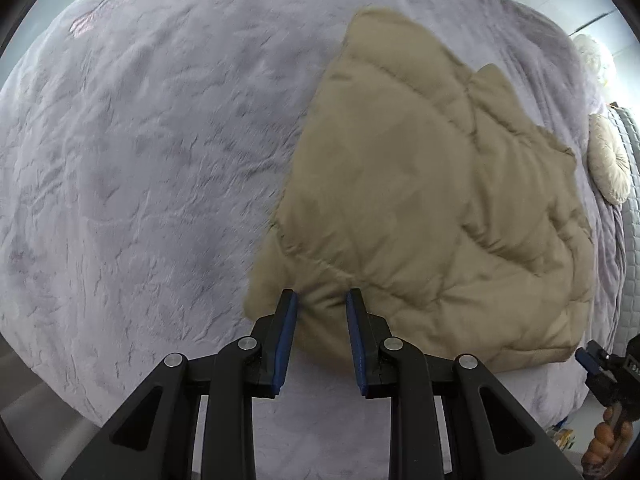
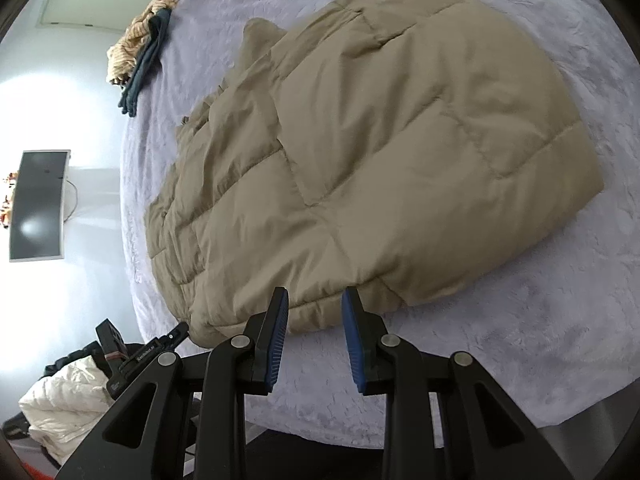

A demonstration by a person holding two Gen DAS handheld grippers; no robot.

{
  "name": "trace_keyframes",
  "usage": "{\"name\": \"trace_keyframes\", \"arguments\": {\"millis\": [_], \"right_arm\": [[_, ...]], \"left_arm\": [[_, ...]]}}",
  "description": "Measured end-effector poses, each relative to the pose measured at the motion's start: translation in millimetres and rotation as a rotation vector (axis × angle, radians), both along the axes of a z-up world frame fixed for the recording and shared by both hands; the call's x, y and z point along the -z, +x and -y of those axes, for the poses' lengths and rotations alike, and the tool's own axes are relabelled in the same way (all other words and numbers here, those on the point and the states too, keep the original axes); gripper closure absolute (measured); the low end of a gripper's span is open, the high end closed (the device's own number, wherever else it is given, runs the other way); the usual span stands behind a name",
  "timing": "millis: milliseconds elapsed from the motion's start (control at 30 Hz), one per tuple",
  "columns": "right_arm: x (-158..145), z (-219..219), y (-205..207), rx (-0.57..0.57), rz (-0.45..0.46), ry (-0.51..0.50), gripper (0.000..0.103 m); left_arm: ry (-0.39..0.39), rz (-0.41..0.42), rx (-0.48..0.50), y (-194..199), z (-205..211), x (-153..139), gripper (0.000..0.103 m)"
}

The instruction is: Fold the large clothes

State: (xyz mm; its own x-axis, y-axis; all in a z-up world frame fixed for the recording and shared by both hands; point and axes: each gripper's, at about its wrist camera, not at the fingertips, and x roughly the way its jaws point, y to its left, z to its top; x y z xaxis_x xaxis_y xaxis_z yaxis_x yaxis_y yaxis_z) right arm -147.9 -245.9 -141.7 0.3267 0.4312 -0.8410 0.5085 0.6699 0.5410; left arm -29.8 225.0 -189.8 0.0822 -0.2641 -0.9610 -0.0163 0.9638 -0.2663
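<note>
Puffy tan jacket point(image 2: 360, 152) looks soft, bulky (probably light); its near hem suits gripping. Left gripper point(image 1: 321, 300) and right gripper point(image 2: 314, 300) gape, empty.

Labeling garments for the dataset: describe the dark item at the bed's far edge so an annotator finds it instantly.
Start from the lavender bedspread and the tan quilted jacket on it. In the right wrist view, look past the jacket to the bed's far left edge: a narrow dark teal garment lies there. It rests against a tan patterned cloth and is the only dark item on the bed.
</note>
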Motion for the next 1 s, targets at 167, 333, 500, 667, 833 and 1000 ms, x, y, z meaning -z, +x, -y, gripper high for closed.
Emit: {"name": "trace_keyframes", "arguments": {"millis": [167, 333, 500, 667, 833, 1000], "right_arm": [[-3, -11, 17, -0.002, -0.025, -0.019, 0.072], [-1, -31, 32, -0.036, -0.062, -0.048, 0.072], [2, -42, 38, -0.06, -0.091, -0.061, 0.07], [1, -51, 44, -0.08, -0.109, -0.098, 0.061], [0, -59, 51, -0.106, -0.116, -0.13, 0.051], [-9, -69, 59, -0.132, -0.094, -0.184, 0.023]], "left_arm": [[0.08, 0.022, 0.062, 0, 5, -7, 0.077], [0.094, 0.066, 0.095, 0, 17, -30, 0.077], [0.1, 0.115, 0.092, 1, 24, -48, 0.076], [0.107, 0.167, 0.097, 1, 30, -59, 0.027], [0.106, 0.148, 0.112, 8, 36, -58, 0.025], [0.12, 0.164, 0.114, 7, 36, -61, 0.025]]}}
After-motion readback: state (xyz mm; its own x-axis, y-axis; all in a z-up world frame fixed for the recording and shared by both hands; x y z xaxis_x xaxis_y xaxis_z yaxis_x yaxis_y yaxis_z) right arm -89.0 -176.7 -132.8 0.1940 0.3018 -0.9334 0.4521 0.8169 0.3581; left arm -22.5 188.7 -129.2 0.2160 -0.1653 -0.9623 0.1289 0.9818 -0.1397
